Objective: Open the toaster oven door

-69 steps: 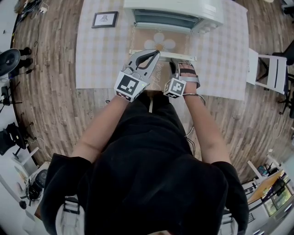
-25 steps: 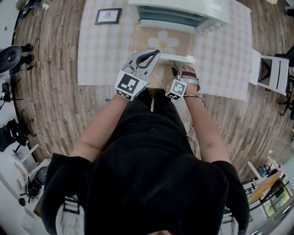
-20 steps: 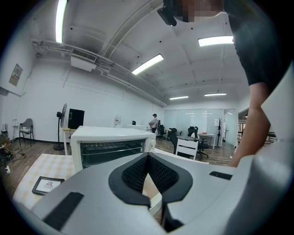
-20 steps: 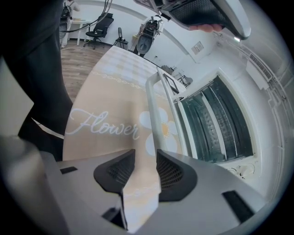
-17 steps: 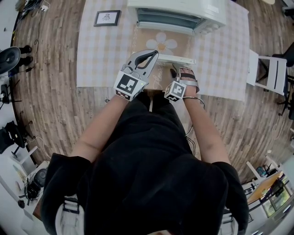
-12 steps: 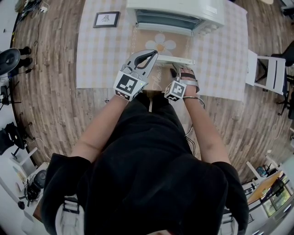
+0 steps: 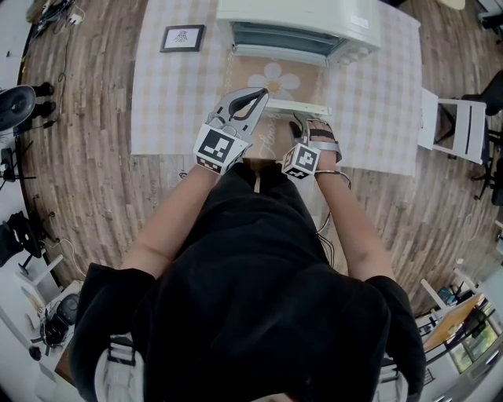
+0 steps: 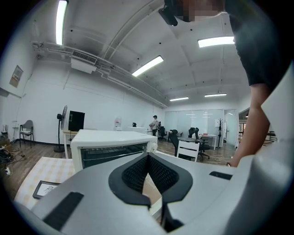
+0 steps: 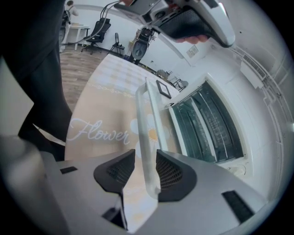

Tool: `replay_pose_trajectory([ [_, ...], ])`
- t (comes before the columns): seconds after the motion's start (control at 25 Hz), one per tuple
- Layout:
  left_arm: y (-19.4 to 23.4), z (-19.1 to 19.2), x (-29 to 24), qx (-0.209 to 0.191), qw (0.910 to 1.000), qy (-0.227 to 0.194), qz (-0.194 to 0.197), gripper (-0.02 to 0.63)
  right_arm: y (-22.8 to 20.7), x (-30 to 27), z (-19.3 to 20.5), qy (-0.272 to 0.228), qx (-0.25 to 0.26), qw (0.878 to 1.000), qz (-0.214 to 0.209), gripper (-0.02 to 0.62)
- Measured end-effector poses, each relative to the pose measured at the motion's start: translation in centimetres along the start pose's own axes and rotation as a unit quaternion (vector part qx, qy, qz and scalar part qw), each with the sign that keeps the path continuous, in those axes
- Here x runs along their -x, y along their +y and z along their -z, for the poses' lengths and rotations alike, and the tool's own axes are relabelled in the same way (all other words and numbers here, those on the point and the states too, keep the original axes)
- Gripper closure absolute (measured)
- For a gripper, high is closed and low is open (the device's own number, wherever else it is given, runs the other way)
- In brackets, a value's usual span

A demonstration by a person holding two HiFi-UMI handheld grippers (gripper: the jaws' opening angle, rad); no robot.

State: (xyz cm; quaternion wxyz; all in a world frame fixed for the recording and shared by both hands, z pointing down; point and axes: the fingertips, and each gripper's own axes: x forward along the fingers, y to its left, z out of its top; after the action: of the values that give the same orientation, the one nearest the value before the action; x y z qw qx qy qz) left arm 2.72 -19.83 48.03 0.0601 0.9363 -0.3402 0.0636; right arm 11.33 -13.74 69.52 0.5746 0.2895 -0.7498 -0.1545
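The white toaster oven (image 7: pixel 299 23) stands at the far side of the table, and its glass door (image 7: pixel 275 78) hangs open, lowered flat toward me. My right gripper (image 7: pixel 302 126) is shut on the door's white handle bar (image 7: pixel 295 106). In the right gripper view the handle (image 9: pixel 147 128) runs between the two pads of the right gripper (image 9: pixel 146 167), with the oven's rack (image 9: pixel 206 119) exposed beyond. My left gripper (image 7: pixel 255 94) hovers just left of it over the door, shut and holding nothing. The left gripper view shows the left gripper (image 8: pixel 148 158) with pads together and the oven (image 8: pixel 110 144) behind.
A beige flower mat (image 7: pixel 271 137) lies under the door on the checked tablecloth (image 7: pixel 165 94). A small framed picture (image 7: pixel 182 37) sits at the far left of the table. A white chair (image 7: pixel 460 122) stands to the right, on the wooden floor.
The right gripper stays shut on the handle and has come slightly toward me with it. The left gripper has barely moved.
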Motion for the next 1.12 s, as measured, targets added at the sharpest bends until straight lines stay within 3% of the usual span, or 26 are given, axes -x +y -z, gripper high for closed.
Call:
replay_pose_trajectory([
  [0.2,0.6,-1.0,0.1,0.002,1.0,-0.001,-0.006,0.592,-3.6,4.0,-2.8,-0.061,-0.07,0.996,0.01,0.442],
  [0.36,0.8,-1.6,0.2,-0.004,0.9999,-0.005,-0.008,0.594,-7.6,7.6,-4.7,-0.124,-0.161,0.979,0.015,0.457],
  [0.48,0.6,-2.5,0.3,-0.004,1.0,-0.007,-0.004,0.594,-11.0,10.8,-6.4,-0.186,-0.225,0.956,0.028,0.483],
  [0.76,0.0,-5.1,0.9,-0.004,0.9998,-0.019,0.003,0.594,-16.7,17.5,-9.4,-0.315,-0.348,0.883,0.034,0.552],
  [1.12,-1.2,-7.4,1.5,-0.01,0.9991,-0.04,0.012,0.592,-18.8,19.7,-8.8,-0.387,-0.39,0.835,0.035,0.574],
])
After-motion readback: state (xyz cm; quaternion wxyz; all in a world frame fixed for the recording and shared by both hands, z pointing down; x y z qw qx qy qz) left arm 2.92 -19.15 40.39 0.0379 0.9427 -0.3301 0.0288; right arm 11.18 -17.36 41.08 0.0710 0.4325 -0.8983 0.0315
